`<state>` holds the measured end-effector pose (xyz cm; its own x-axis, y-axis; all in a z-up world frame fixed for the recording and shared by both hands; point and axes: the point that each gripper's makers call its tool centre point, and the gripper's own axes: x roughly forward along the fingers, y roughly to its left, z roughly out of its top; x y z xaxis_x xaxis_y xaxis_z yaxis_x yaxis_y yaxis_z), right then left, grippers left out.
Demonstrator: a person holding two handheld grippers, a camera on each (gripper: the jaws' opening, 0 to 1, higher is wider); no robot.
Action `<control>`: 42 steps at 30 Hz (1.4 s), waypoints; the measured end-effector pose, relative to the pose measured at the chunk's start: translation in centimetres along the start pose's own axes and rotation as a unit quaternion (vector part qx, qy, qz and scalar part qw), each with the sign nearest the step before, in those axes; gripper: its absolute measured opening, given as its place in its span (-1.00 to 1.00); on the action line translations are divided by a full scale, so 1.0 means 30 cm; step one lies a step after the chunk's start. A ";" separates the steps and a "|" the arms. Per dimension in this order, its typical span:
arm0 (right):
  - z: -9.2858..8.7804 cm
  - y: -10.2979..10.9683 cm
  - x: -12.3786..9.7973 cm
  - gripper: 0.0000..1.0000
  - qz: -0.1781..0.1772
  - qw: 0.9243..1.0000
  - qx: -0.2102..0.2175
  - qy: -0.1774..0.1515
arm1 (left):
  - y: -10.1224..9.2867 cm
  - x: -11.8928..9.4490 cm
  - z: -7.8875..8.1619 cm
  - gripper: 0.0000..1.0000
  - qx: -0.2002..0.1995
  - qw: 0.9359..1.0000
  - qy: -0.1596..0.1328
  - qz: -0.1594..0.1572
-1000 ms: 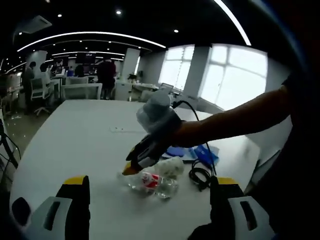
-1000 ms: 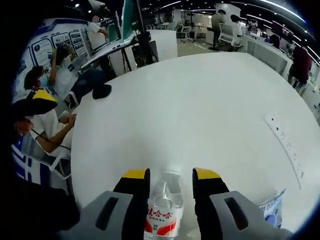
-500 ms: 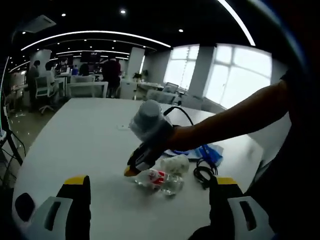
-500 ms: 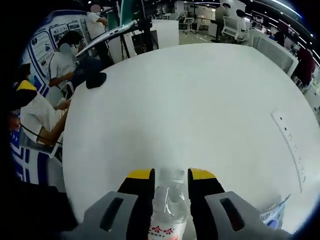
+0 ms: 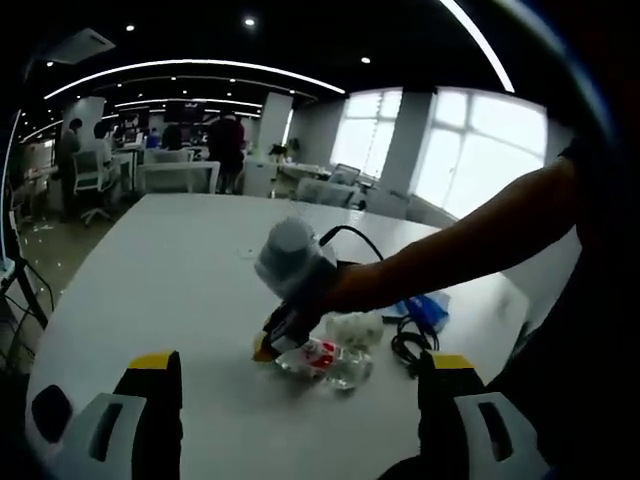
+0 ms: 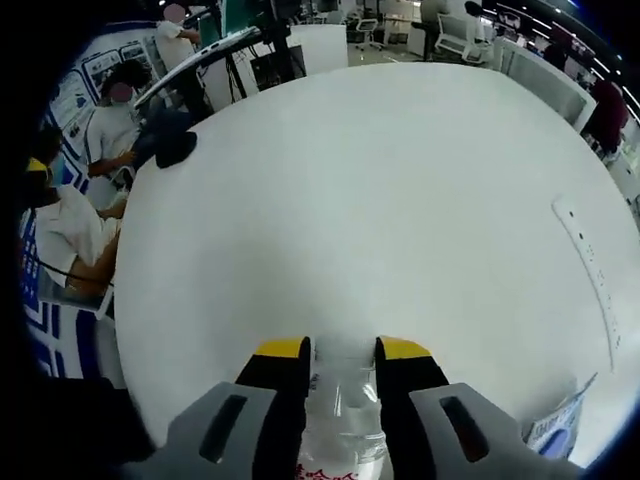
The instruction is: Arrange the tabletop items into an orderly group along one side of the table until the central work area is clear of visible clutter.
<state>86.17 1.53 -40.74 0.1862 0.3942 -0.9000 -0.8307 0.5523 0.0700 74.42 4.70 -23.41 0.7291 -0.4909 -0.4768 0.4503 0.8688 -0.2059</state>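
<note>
A clear plastic water bottle (image 5: pixel 325 361) with a red label lies on the white table (image 5: pixel 170 270). In the left gripper view, my right gripper (image 5: pixel 268 345) reaches in from the right on a person's arm, its yellow tips at the bottle's left end. In the right gripper view, the right gripper (image 6: pixel 341 350) is shut on the bottle (image 6: pixel 340 425), whose neck sits between the two yellow-tipped jaws. My left gripper (image 5: pixel 303 364) hangs back near the table's edge, wide open and holding nothing.
Beside the bottle lie a crumpled white wad (image 5: pixel 357 327), a coiled black cable (image 5: pixel 408 347) and a blue packet (image 5: pixel 426 308). A black object (image 6: pixel 176 147) sits near the table's far rim, where people are seated. A white strip (image 6: pixel 592 285) is set into the table.
The right gripper's jaws have closed in onto the bottle. In the left gripper view it has sunk lower toward the table. The left gripper stays open.
</note>
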 end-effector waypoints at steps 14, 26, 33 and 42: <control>0.002 0.029 0.005 -0.61 -0.015 0.999 -0.040 0.006 | 0.018 -0.041 -0.026 0.93 -0.017 1.000 -0.010 0.019; 0.010 0.040 -0.063 -0.63 -0.022 0.998 -0.049 -0.021 | -0.002 -0.053 -0.033 0.93 -0.011 1.000 -0.007 0.014; 0.010 0.060 -0.134 -0.64 -0.023 0.997 -0.053 -0.042 | -0.024 -0.044 -0.038 0.92 -0.006 1.000 -0.005 0.002; 0.029 0.066 -0.264 -0.64 -0.023 0.994 -0.034 -0.102 | -0.060 -0.022 -0.030 0.92 0.004 1.000 -0.005 -0.011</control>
<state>83.50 0.14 -33.11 0.3223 0.5139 -0.7950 -0.8510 0.5252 -0.0054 72.67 3.53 -23.50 0.7238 -0.5106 -0.4642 0.4708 0.8572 -0.2088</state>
